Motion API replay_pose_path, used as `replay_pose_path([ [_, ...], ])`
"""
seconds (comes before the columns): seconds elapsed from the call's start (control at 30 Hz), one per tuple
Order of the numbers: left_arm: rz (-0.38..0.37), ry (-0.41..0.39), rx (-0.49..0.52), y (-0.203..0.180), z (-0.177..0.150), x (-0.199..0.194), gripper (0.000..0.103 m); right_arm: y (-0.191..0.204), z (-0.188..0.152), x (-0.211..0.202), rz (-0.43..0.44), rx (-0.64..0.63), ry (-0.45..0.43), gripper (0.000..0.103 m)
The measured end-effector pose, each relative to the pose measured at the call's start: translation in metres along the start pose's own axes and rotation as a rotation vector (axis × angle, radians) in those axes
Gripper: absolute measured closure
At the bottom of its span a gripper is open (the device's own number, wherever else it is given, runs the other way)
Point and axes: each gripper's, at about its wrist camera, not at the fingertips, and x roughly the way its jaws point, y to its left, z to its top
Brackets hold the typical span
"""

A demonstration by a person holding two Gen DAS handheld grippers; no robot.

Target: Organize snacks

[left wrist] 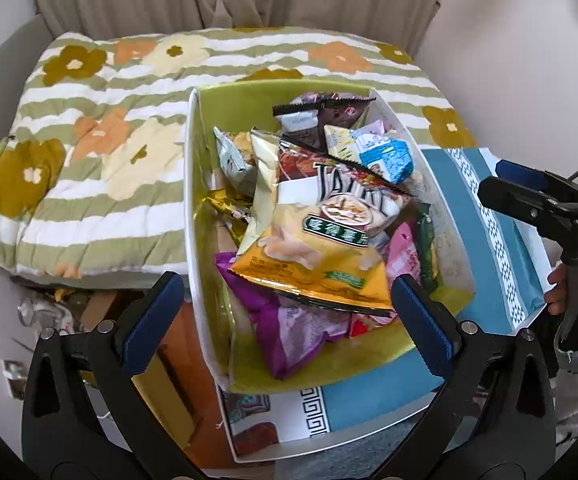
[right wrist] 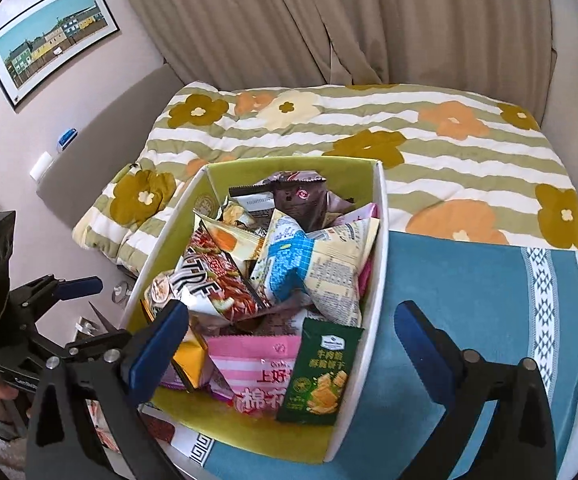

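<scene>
Snack packets fill a white box [left wrist: 191, 184] with a green lining; a yellow chip bag [left wrist: 313, 264] lies on top, between the spread fingers of the left gripper [left wrist: 285, 324], which holds nothing. Right gripper [right wrist: 289, 344] also open, empty, over the box's near edge, above a green cracker packet [right wrist: 321, 376]. The box sits on a blue lid [right wrist: 469, 300] beside a floral quilt [left wrist: 69, 168]. Only the right view shows a framed picture [right wrist: 49, 40].

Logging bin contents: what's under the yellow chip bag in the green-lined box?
Under the yellow chip bag in the green-lined white box: a purple packet and a pink packet poke out. Anything deeper is covered; the box floor shows only at the near edge.
</scene>
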Motion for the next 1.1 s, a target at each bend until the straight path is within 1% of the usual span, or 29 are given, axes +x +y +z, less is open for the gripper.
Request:
replay_pose_path([
  [0.13, 0.024, -0.045, -0.014, -0.016, -0.005, -0.022, 0.001, 0.003, -0.004, -0.018, 0.011, -0.024, -0.033, 0.001],
  [0.27, 0.028, -0.111, -0.013, -0.04, -0.009, -0.051, 0.001, 0.004, -0.011, -0.049, 0.005, -0.038, -0.083, 0.001],
  [0.33, 0.038, -0.15, -0.01, -0.053, -0.013, -0.066, 0.001, 0.003, -0.016, -0.069, -0.015, -0.04, -0.119, 0.001],
  [0.53, 0.055, -0.281, -0.029, -0.095, -0.039, -0.114, 0.001, -0.003, -0.039, -0.131, -0.108, -0.023, -0.219, 0.001],
  [0.67, 0.099, -0.37, -0.049, -0.122, -0.066, -0.142, 0.001, -0.006, -0.066, -0.172, -0.196, -0.024, -0.273, 0.001],
  [0.77, 0.121, -0.417, -0.049, -0.14, -0.085, -0.158, 0.001, -0.007, -0.085, -0.193, -0.257, -0.024, -0.297, 0.001],
  [0.9, 0.158, -0.461, -0.03, -0.162, -0.107, -0.17, 0.001, -0.01, -0.113, -0.218, -0.326, -0.011, -0.329, 0.001],
  [1.03, 0.159, -0.478, -0.024, -0.176, -0.121, -0.176, 0.001, -0.015, -0.132, -0.233, -0.37, 0.012, -0.361, 0.001],
  [1.1, 0.16, -0.483, -0.02, -0.182, -0.125, -0.178, 0.001, -0.019, -0.14, -0.239, -0.374, 0.026, -0.368, 0.001],
])
